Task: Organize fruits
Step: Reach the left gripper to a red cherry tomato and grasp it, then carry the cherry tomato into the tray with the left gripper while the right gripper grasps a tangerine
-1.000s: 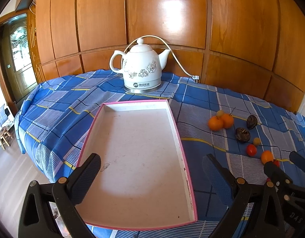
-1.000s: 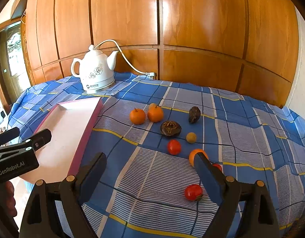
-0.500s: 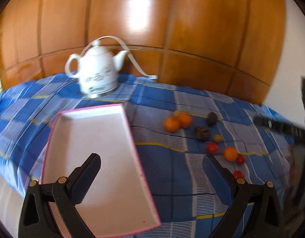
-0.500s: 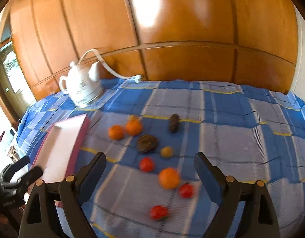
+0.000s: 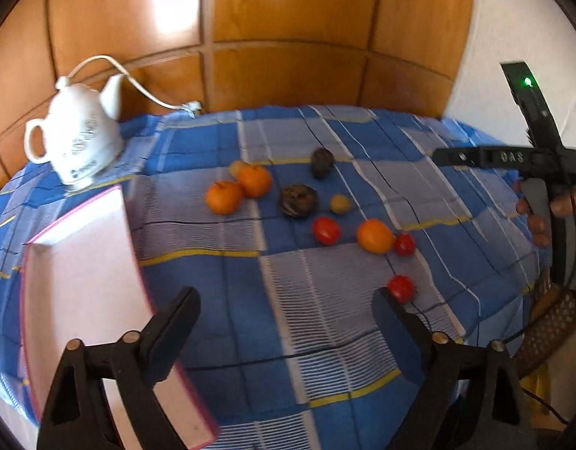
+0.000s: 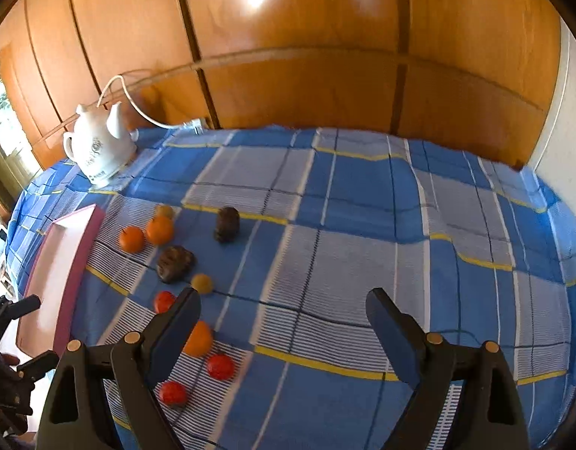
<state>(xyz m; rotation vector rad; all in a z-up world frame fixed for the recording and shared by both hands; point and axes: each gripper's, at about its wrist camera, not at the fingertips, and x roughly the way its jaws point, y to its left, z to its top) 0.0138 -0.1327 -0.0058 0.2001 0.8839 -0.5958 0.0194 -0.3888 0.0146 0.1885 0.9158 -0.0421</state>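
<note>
Fruit lies scattered on the blue checked tablecloth (image 5: 220, 292), none of it in the tray: I see two oranges (image 5: 224, 197) touching each other nearest the tray, with a small yellow-green fruit (image 5: 235, 167) tucked behind them. Two dark wrinkled fruits (image 5: 299, 201) sit beyond those, another small yellow fruit (image 5: 340, 203) just beside the nearer one. Closer to me are a third orange (image 5: 375, 236) and three red tomatoes (image 5: 326, 230), one touching that orange. The pink-rimmed white tray (image 5: 74, 292) lies to the left of the fruit, holding nothing I can see. My left gripper (image 5: 286, 313) hovers over bare cloth, its jaws closing with nothing between them, the nearest tomato just past its right fingertip. My right gripper (image 6: 284, 313) has its fingers wide apart over bare cloth, the fruit off to its left, its left finger overlapping the third orange in view. A white ceramic kettle (image 5: 80, 142) stands behind the tray against the wooden panelled wall (image 5: 288, 18)
</note>
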